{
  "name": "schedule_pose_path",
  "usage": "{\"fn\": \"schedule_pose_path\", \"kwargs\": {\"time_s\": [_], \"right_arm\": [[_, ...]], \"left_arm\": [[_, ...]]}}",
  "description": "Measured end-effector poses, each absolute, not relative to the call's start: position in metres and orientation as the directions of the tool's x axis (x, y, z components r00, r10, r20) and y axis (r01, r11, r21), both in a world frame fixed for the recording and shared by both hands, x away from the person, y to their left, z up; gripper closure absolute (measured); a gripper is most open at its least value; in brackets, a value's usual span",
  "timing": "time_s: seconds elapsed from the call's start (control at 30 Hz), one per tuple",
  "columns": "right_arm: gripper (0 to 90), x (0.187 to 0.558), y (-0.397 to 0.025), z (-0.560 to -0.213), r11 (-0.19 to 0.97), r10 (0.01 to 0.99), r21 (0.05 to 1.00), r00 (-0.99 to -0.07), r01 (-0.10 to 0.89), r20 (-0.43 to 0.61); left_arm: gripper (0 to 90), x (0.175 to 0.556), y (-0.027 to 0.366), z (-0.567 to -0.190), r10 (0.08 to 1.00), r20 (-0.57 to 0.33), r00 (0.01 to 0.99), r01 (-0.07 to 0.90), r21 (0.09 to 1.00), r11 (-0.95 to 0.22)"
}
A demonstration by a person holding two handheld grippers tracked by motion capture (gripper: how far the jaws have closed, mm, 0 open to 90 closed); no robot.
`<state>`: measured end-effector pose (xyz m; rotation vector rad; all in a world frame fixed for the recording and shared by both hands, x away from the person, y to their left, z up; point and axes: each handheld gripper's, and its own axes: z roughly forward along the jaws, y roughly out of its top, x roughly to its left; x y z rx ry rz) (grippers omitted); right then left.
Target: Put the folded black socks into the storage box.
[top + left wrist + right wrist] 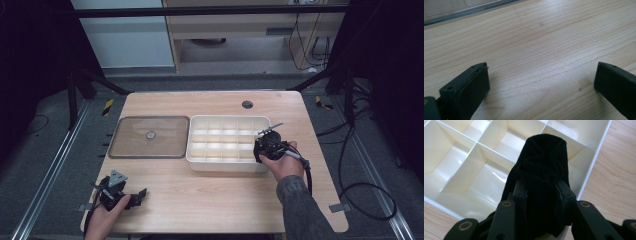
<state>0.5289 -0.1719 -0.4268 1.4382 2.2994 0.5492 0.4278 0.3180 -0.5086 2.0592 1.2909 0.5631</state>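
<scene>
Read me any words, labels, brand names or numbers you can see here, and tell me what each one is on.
There is no readable text.
The white divided tray, the clear lid, the wooden table and the black cloth held in the right gripper all look plain.

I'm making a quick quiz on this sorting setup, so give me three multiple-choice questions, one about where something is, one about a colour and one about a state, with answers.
1. Where does the clear lid lie?
A. On the table to the left of the divided tray
B. On top of the tray
C. Under the left gripper

2. What colour is the rolled cloth?
A. White
B. Black
C. Red

3. How does the left gripper stand?
A. Shut on the lid
B. Shut on cloth
C. Open over bare table

Answers: 1 A, the lid lies flat beside the cream tray. 2 B, the cloth clamped in the right gripper is black. 3 C, its jaws stand wide apart with only wood between them.
</scene>
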Motion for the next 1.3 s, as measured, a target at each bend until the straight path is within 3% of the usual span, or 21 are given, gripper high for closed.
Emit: {"fn": "schedule_pose_path", "kwargs": {"time_s": [0.17, 0.37, 0.57, 1.0, 1.13, 1.3], "right_arm": [[62.7, 0.53, -0.174, -0.423, 0.396, 0.907, 0.51, -0.412, 0.764, -0.087], [47.7, 0.53, -0.176, -0.411, 0.379, 0.906, 0.533, -0.42, 0.756, -0.047], [38.3, 0.526, -0.183, -0.39, 0.37, 0.903, 0.575, -0.429, 0.73, -0.036], [7.3, 0.528, -0.216, -0.363, 0.268, 0.94, 0.633, -0.341, 0.726, -0.007], [7.8, 0.528, -0.224, -0.355, 0.247, 0.944, 0.65, -0.329, 0.719, 0.005], [23.2, 0.528, -0.229, -0.343, 0.244, 0.951, 0.656, -0.309, 0.714, -0.018]], "left_arm": [[0.0, 0.428, 0.318, -0.509, 0.902, 0.027, 0.431, 0.63, 0.707, -0.321], [0.0, 0.428, 0.318, -0.509, 0.903, 0.021, 0.429, 0.631, 0.708, -0.317], [0.0, 0.428, 0.318, -0.509, 0.903, 0.021, 0.429, 0.631, 0.708, -0.317], [0.0, 0.428, 0.318, -0.509, 0.903, 0.02, 0.429, 0.63, 0.71, -0.315], [0.0, 0.428, 0.317, -0.509, 0.904, 0.018, 0.427, 0.63, 0.711, -0.312], [0.0, 0.428, 0.317, -0.509, 0.904, 0.018, 0.426, 0.63, 0.711, -0.311]]}}
